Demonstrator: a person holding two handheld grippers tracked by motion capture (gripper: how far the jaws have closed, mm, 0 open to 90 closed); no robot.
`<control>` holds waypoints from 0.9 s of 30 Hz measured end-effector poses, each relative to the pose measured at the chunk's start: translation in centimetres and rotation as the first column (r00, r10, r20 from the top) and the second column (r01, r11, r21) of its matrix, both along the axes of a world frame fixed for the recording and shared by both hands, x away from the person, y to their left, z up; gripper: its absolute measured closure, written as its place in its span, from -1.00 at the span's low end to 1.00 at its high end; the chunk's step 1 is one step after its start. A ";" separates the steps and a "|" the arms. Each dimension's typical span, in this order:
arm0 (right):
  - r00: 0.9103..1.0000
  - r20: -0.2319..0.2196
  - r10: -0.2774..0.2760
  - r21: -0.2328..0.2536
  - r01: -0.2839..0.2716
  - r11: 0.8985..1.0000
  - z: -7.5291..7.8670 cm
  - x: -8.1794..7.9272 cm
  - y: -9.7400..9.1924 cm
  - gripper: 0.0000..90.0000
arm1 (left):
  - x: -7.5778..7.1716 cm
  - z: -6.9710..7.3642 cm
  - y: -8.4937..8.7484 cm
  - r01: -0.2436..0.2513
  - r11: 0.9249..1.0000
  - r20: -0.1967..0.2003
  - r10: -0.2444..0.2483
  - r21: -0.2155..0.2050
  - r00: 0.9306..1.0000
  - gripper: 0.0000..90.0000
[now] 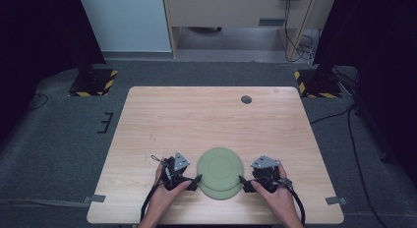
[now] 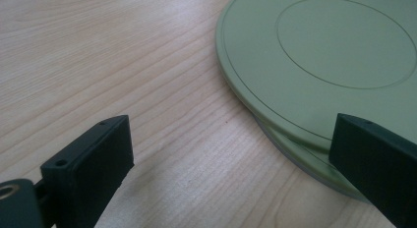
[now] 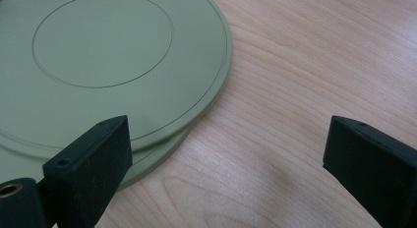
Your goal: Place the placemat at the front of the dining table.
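Note:
Two pale green round plates lie stacked and slightly offset near the front middle of the wooden table (image 1: 206,115). The upper plate (image 1: 220,167) (image 2: 319,51) (image 3: 103,56) sits a little farther back than the lower plate (image 1: 220,194) (image 2: 314,164) (image 3: 157,156), whose rim peeks out beneath. My left gripper (image 1: 195,181) (image 2: 231,159) is at the stack's left edge, open, one jaw in front of the rim. At the stack's right edge my right gripper (image 1: 243,183) (image 3: 228,159) is open too, one jaw before the rim. Nothing is held.
A small dark round grommet (image 1: 246,99) sits in the table's far side. Grey tape tabs (image 1: 97,198) (image 1: 332,200) mark the front corners. Stands with yellow-black bases (image 1: 93,83) (image 1: 317,83) rest on the floor beyond the table.

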State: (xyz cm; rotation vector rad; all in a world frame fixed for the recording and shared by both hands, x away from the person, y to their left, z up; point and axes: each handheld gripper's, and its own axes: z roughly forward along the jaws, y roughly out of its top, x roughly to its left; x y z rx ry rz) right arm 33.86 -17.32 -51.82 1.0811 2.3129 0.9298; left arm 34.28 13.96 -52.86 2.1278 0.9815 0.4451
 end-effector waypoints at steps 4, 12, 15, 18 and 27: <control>1.000 -0.008 0.008 -0.002 -0.008 1.000 0.0 -0.1 -0.3 -0.90 | -0.2 0.0 -0.2 0.009 1.000 -0.002 -0.009 0.002 1.000 -0.95; 1.000 -0.009 0.021 -0.009 -0.021 1.000 -0.2 -0.1 -0.1 -0.90 | -0.1 -0.1 -0.3 0.004 1.000 -0.002 -0.004 0.001 1.000 -0.96; 1.000 -0.011 0.024 -0.016 -0.025 1.000 -0.3 -0.1 0.1 -0.89 | -0.1 -0.1 -0.3 0.001 1.000 -0.002 -0.001 0.001 1.000 -0.97; 1.000 -0.011 0.027 -0.022 -0.027 0.999 -0.4 -0.1 0.4 -0.89 | -0.1 -0.1 -0.3 -0.001 1.000 -0.002 0.001 0.000 1.000 -0.98; 1.000 -0.009 0.008 -0.024 -0.008 1.000 -0.5 0.0 0.6 -0.94 | 0.2 -0.1 -0.3 -0.014 1.000 -0.001 0.014 -0.003 1.000 -1.00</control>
